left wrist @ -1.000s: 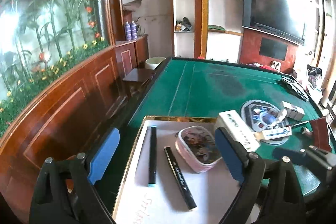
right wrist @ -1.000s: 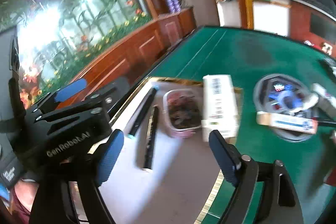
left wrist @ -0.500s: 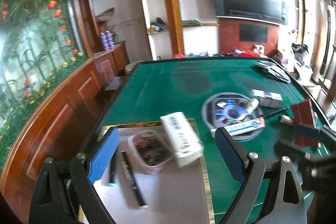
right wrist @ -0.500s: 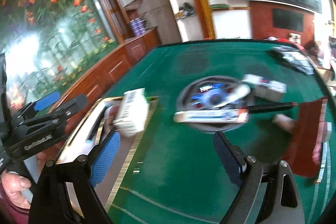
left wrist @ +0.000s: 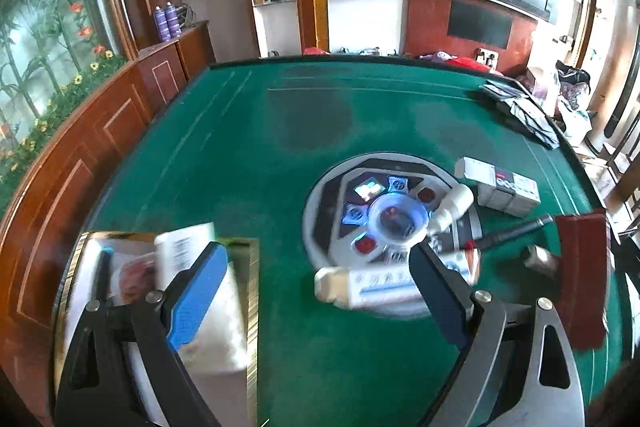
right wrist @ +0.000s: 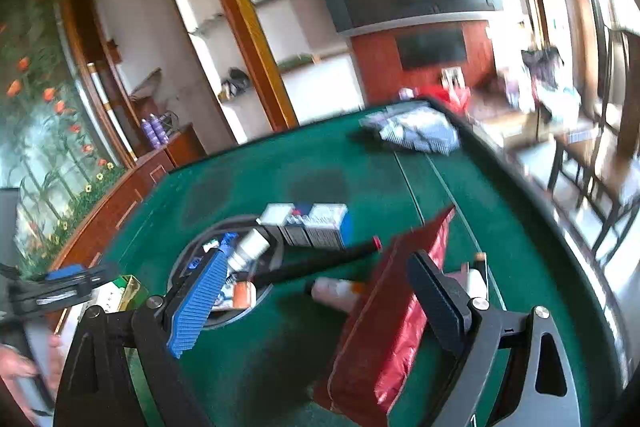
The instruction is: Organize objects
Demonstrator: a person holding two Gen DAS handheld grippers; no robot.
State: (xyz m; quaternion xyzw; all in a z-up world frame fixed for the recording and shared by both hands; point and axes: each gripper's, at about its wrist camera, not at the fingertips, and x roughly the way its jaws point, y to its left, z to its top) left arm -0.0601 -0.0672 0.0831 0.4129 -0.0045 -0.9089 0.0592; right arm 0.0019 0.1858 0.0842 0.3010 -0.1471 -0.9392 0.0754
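Desk point(left wrist: 248, 155): green felt top with a dark rim; its near edge is cut off behind both grippers.
Left gripper point(left wrist: 316, 291): jaws spread wide, nothing between the pads, hanging over bare felt.
Right gripper point(right wrist: 316, 303): jaws spread, gripping nothing; a red packet point(right wrist: 400, 307) stands between them but neither pad visibly presses it, and blur makes contact hard to judge.
Tray point(left wrist: 252, 291): gold-rimmed, at the desk's left edge; largely hidden by the left gripper's blue pad and smeared by blur. A white box point(left wrist: 180, 255), a round tin point(left wrist: 132, 279) and a dark pen point(left wrist: 102, 275) lie on it, details unreadable.
Round console point(left wrist: 392, 215): set in the desk's middle, its near rim covered by a long white tube box point(left wrist: 372, 287), whose right end sits behind the dark jaw.
Small bottle point(left wrist: 452, 205): white, lying on the console's right side.
Black pen point(right wrist: 316, 265): red-tipped, slanting across the felt between console and red packet.
Carton point(left wrist: 500, 187): white, just right of the console.
Small tube point(right wrist: 336, 291): partly hidden behind the red packet.
Person's hand point(right wrist: 16, 367): bottom left of the right wrist view, cut off by the frame edge.
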